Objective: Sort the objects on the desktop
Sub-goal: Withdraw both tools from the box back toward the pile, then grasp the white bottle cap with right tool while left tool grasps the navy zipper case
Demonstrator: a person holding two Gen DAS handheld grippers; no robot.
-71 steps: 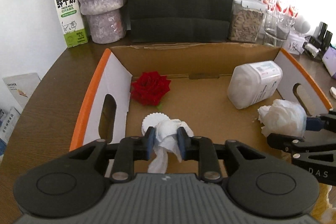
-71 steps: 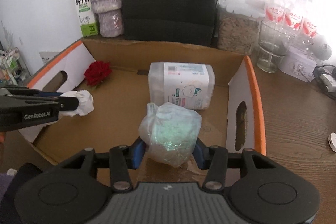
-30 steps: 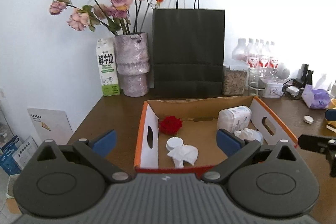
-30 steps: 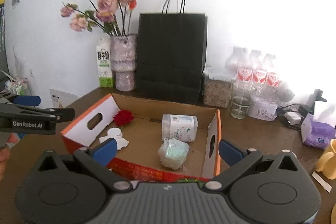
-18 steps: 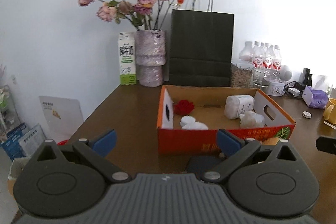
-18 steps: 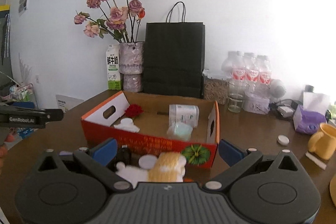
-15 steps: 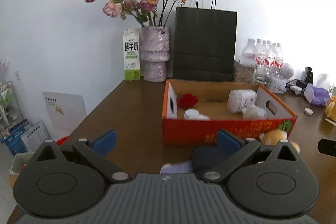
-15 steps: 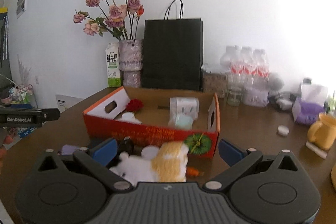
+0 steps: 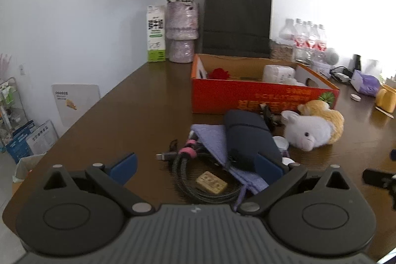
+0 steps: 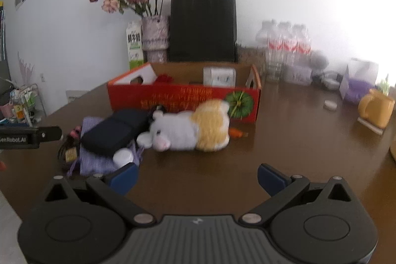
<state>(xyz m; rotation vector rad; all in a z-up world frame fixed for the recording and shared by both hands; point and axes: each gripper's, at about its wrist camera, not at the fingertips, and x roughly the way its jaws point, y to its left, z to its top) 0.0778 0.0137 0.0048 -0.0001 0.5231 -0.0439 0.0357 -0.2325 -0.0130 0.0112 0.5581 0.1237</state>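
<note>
An orange cardboard box point(image 9: 262, 98) holds a red rose point(image 9: 219, 73) and a white container point(image 9: 278, 73). In front of it lie a dark blue case point(image 9: 247, 132) on a purple cloth point(image 9: 210, 137), a coiled black cable point(image 9: 193, 180), a small tan block point(image 9: 211, 184) and a white-and-yellow plush toy point(image 9: 309, 128). My left gripper point(image 9: 195, 166) is open just short of the cable and cloth. My right gripper point(image 10: 198, 176) is open above bare table, in front of the plush toy point(image 10: 188, 130) and the case point(image 10: 113, 131). Neither holds anything.
A vase of flowers point(image 9: 182, 34), a milk carton point(image 9: 156, 37), a black paper bag point(image 9: 236, 21) and water bottles point(image 9: 304, 41) stand behind the box. A yellow mug point(image 10: 376, 110), a tissue pack point(image 10: 358, 81) and a white cap point(image 10: 330, 105) sit at the right. The table's left edge is close.
Both grippers let go of the tissue and the plastic bag inside the box, opened, and drew back and down. They now face the pile in front of the box.
</note>
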